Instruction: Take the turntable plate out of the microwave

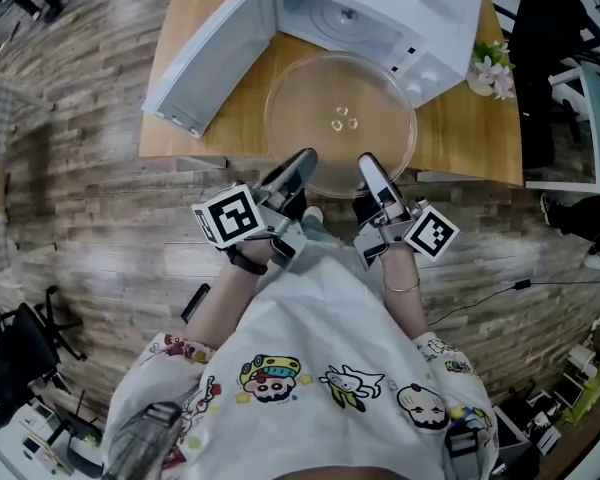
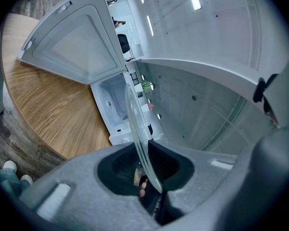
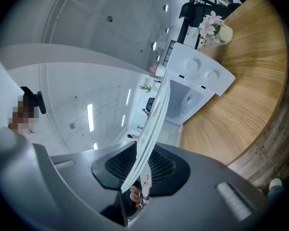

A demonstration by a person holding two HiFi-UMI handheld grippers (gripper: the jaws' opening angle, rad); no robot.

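The clear glass turntable plate (image 1: pixel 340 120) hangs level over the wooden table (image 1: pixel 210 133), just in front of the open white microwave (image 1: pixel 365 18). My left gripper (image 1: pixel 298 168) is shut on the plate's near rim at the left. My right gripper (image 1: pixel 372 172) is shut on the near rim at the right. In the left gripper view the plate (image 2: pixel 137 129) shows edge-on, running into the jaws (image 2: pixel 145 170). The right gripper view has the plate (image 3: pixel 154 124) edge-on too, pinched between the dark pads of the right gripper (image 3: pixel 139 170). The microwave door (image 1: pixel 205 53) stands swung open to the left.
A small vase of pink flowers (image 1: pixel 490 68) stands on the table's right corner beside the microwave. The table's near edge (image 1: pixel 230 158) lies under the plate. Wooden floor (image 1: pixel 90 238) surrounds the table, with chair legs and cables at the picture's edges.
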